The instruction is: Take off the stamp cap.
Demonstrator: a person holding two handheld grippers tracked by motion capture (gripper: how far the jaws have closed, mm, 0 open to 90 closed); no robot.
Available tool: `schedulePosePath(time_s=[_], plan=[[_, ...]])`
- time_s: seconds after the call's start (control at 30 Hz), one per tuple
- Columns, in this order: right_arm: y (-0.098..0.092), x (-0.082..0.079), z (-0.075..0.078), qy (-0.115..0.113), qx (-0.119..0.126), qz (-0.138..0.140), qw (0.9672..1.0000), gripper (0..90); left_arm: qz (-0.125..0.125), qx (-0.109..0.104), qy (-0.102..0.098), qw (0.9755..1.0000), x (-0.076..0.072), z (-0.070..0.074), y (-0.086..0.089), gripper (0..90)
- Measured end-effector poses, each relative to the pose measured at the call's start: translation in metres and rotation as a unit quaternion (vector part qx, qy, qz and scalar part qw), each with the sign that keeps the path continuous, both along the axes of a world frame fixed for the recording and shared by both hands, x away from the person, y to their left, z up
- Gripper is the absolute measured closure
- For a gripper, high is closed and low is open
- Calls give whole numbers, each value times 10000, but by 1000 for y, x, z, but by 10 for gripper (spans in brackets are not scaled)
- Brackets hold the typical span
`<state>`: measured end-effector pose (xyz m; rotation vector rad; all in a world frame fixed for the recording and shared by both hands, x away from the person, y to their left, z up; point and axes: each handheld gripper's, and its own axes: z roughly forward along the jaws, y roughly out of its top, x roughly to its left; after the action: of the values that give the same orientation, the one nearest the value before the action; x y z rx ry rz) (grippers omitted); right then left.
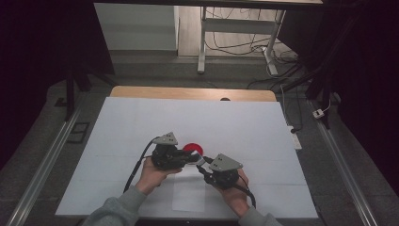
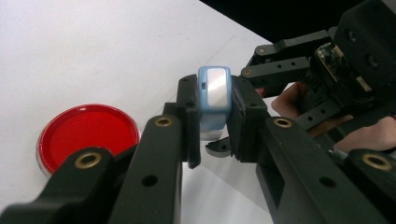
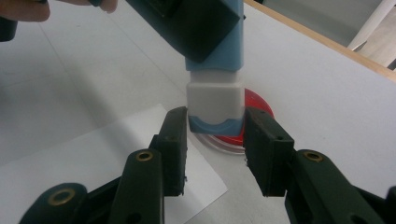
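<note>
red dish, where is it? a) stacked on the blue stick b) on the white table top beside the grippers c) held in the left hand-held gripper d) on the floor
b: the red dish lies flat on the white table top, while the left hand-held gripper clamps the blue stick.

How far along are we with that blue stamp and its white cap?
Done: the left gripper has the blue stamp clamped and lifted. In hand: the right gripper brackets the white cap, its pads about touching. Left: pulling the cap off; the red dish and paper sheet lie below.
</note>
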<state>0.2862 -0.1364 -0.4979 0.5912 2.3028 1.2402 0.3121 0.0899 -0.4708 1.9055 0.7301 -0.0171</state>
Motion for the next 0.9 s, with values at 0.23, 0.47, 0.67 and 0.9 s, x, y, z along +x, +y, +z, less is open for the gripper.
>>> schedulePosePath(time_s=[0.23,0.47,0.67,0.9], plan=[[1,-1,0,-87,-92,-41,9999,624,26,-11,-1,10000,0,0,-1,757],[1,-2,0,-134,-155,-80,9998,638,47,-20,1,10000,0,-1,-2,757],[2,-2,0,-159,-216,-82,9996,643,71,-20,42,10000,0,-1,-2,758],[1,-2,-1,-164,-242,-93,9995,647,116,-16,31,9999,-1,-2,-4,760]])
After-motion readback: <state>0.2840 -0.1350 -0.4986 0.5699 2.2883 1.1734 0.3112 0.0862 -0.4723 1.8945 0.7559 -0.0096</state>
